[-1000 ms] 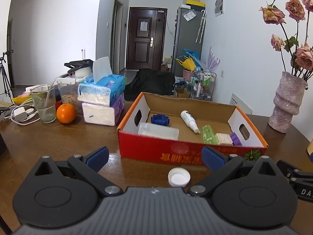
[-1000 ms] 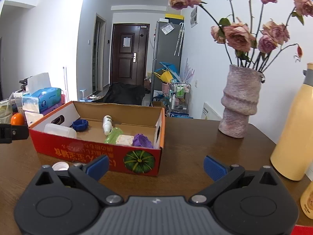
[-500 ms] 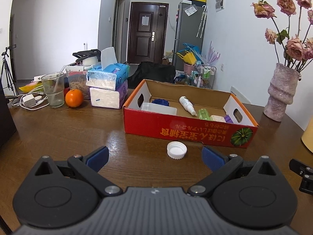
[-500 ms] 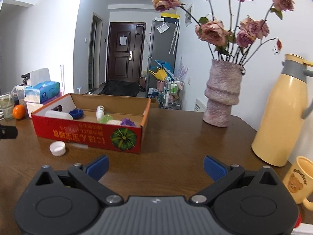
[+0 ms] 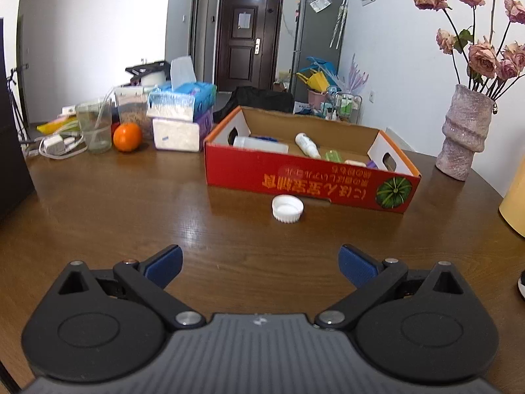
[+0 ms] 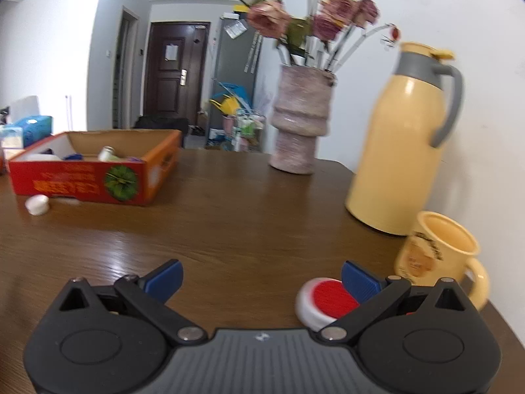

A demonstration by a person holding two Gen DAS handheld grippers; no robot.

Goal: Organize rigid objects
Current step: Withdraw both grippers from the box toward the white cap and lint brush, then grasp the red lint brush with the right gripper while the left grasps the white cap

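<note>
The white bottle cap (image 5: 287, 208) lies flat on the wooden table (image 5: 131, 203), open side up, just in front of the red cardboard box (image 5: 308, 177); being round, it has no long axis to line up with. From the box's near wall it sits straight ahead of the left gripper (image 5: 260, 261), which looks nearer to it. The right gripper (image 6: 261, 275) faces well to the side of the box, a red-and-white round lid (image 6: 328, 298) lying by its right finger. Both grippers are spread wide, holding nothing.

Bare table (image 5: 131, 203) left; red box (image 5: 295, 177), white cap (image 5: 287, 208) ahead.
</note>
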